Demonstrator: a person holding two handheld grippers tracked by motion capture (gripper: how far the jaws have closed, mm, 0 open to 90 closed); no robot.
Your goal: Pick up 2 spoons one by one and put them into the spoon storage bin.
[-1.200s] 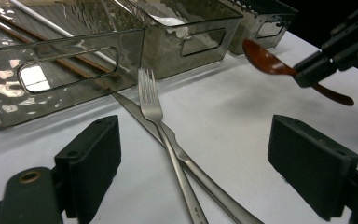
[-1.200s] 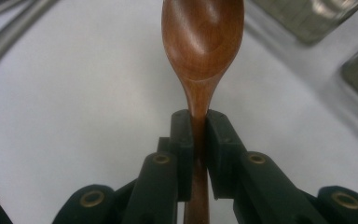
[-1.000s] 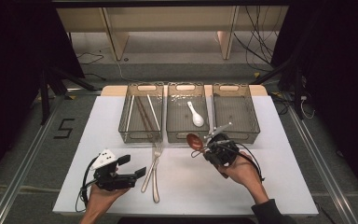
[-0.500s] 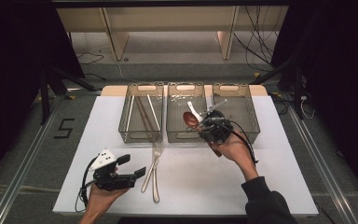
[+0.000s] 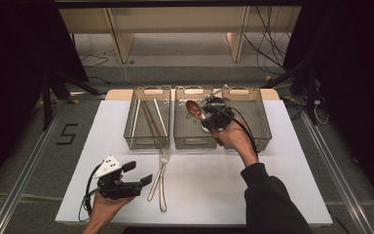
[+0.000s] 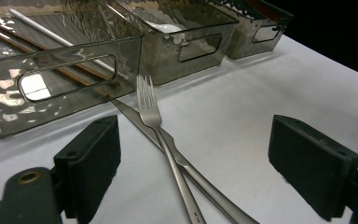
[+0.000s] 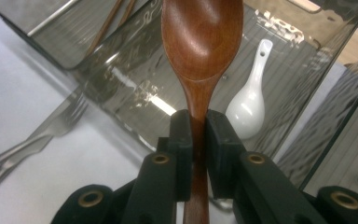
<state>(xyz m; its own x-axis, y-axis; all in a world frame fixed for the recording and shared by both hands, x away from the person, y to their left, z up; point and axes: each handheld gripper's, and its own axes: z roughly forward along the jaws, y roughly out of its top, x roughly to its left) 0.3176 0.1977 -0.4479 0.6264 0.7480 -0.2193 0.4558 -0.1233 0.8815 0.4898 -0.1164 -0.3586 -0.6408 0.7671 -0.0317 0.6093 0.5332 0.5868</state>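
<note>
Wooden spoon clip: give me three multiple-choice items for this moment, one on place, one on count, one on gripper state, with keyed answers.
1. Where is the wooden spoon?
A. Flat on the table
B. Held over the middle bin
C. Inside the left bin

2. How many clear bins stand in the row at the table's far side?
A. Two
B. Three
C. Four

3. How do the left gripper's jaws stand?
A. Open, nothing between them
B. Shut on a fork
C. Shut on a chopstick

Answers:
1 B: the right gripper clamps its handle above the middle bin, where a white spoon lies.
2 B: three bins sit side by side.
3 A: the left gripper has its pads wide apart, the fork lying untouched on the table.
</note>
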